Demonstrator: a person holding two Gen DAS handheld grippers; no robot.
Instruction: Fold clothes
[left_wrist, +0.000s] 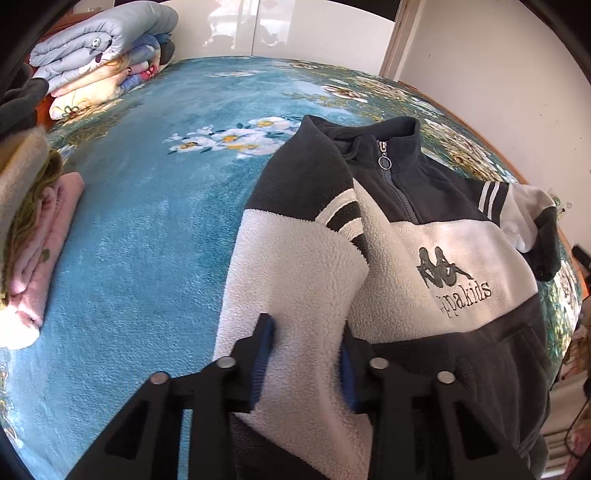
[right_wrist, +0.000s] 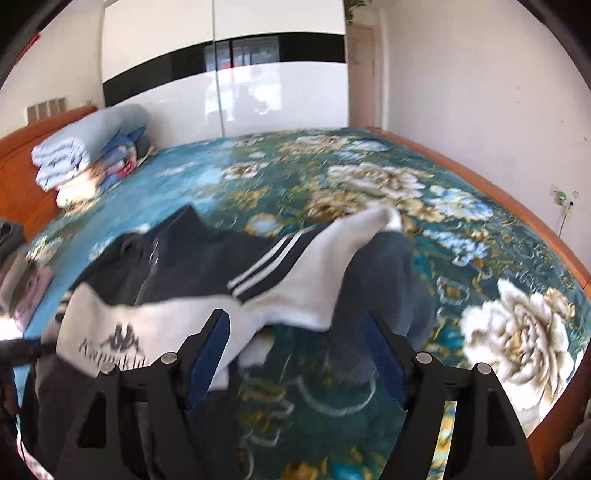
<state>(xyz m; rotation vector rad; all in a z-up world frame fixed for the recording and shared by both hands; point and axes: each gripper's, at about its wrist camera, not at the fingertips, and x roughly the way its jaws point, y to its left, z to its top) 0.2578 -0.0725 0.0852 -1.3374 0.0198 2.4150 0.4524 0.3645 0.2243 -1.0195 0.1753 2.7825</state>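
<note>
A navy and white fleece zip jacket (left_wrist: 424, 236) with a "kappa kids" logo lies face up on the blue floral bedspread (left_wrist: 147, 229). One white sleeve (left_wrist: 299, 280) is folded across its front. My left gripper (left_wrist: 306, 339) has that sleeve between its blue-padded fingers, closed on the cloth. In the right wrist view the jacket (right_wrist: 192, 266) lies left and ahead, its other sleeve (right_wrist: 325, 266) stretched out to the right. My right gripper (right_wrist: 295, 332) is open, just above the bedspread, with that sleeve's edge ahead of its fingers.
A stack of folded clothes (left_wrist: 29, 240) sits at the left edge of the bed. Folded quilts (left_wrist: 103, 48) are piled at the headboard, also in the right wrist view (right_wrist: 85, 155). A white wardrobe (right_wrist: 280, 92) and wall bound the bed. The wooden bed frame edge (right_wrist: 517, 206) runs on the right.
</note>
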